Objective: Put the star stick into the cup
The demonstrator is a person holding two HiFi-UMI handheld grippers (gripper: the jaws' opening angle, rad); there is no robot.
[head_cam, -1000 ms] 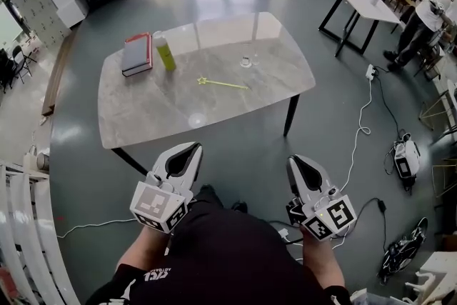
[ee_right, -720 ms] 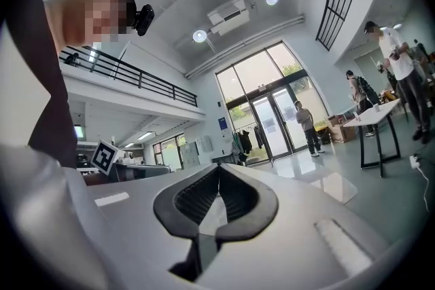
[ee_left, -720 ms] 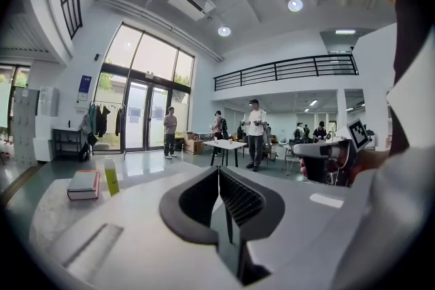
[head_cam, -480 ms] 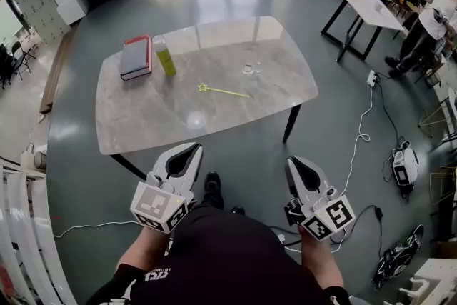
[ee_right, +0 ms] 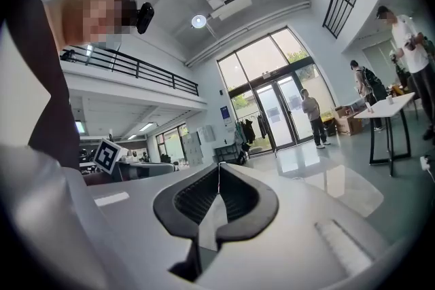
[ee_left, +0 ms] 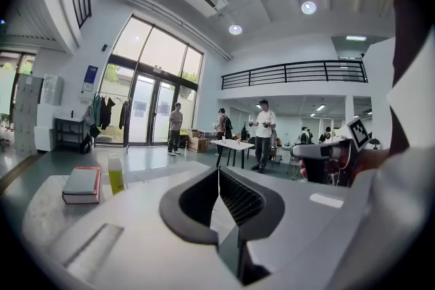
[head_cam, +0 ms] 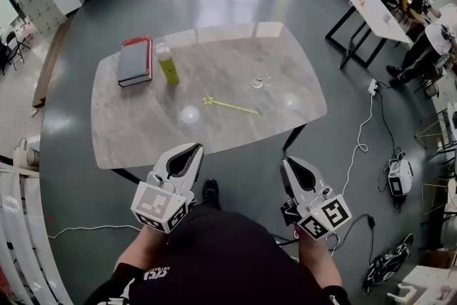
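A yellow star stick (head_cam: 230,106) lies flat near the middle of the marble table (head_cam: 136,132), star end to the left. A clear glass cup (head_cam: 258,75) stands upright just beyond its right end. My left gripper (head_cam: 189,149) and right gripper (head_cam: 288,162) are held close to my body, short of the table's near edge. Both are shut with nothing between the jaws. In the left gripper view the left gripper (ee_left: 218,172) shows its tips touching, and in the right gripper view the right gripper (ee_right: 219,167) does too. Neither gripper view shows the stick or cup.
A red and grey book (head_cam: 136,61) and a yellow-green bottle (head_cam: 167,64) stand at the table's far left. Another table (head_cam: 371,11) and people stand at the far right. Cables (head_cam: 360,139) and equipment (head_cam: 395,176) lie on the floor to the right.
The table has come nearer and lower in the head view. Both grippers stay shut and keep their place before my body.
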